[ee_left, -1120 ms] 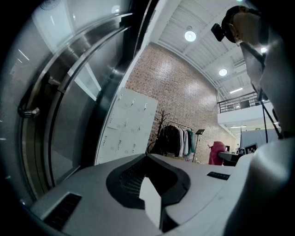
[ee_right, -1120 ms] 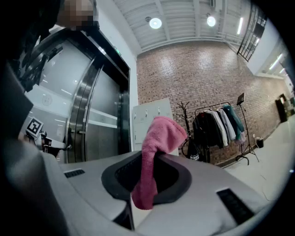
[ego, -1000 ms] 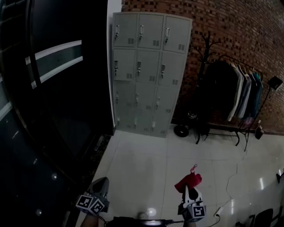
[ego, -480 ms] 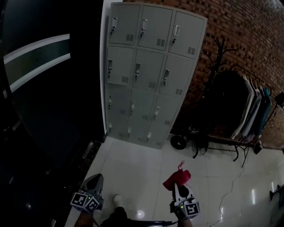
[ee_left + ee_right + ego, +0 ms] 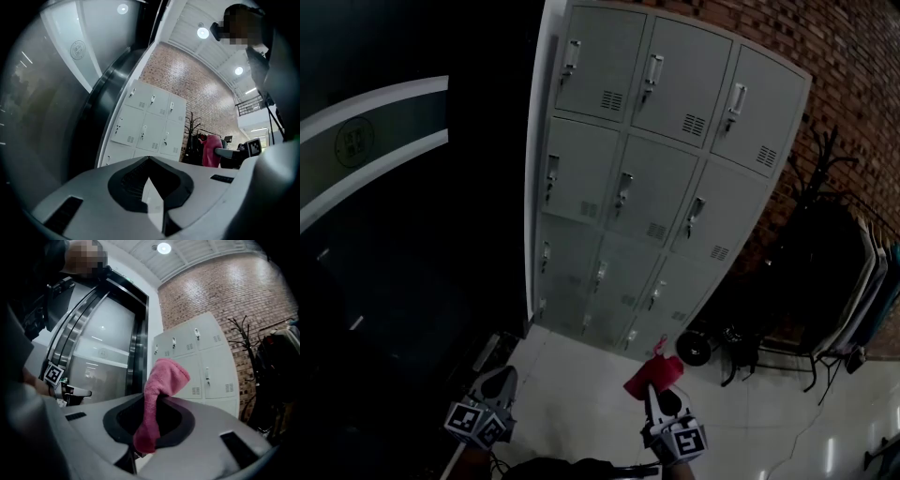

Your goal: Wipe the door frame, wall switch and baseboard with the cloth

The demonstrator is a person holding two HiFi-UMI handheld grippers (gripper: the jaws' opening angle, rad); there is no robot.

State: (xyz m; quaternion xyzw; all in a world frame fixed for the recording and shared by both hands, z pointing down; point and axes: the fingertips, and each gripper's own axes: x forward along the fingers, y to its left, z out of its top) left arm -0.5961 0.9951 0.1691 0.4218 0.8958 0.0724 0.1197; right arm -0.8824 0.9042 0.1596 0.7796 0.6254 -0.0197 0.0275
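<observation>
our right gripper [image 5: 656,399] pinches the pink cloth [image 5: 652,376], which sticks up before the grey lockers [image 5: 666,178]. our left gripper [image 5: 497,386], jaws together and empty, hangs near the dark door [image 5: 412,253].

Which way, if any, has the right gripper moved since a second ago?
Yes. The right gripper, shut on the pink cloth, has moved forward toward the grey lockers. The floor gap between the cloth and the lockers' base has nearly closed.
</observation>
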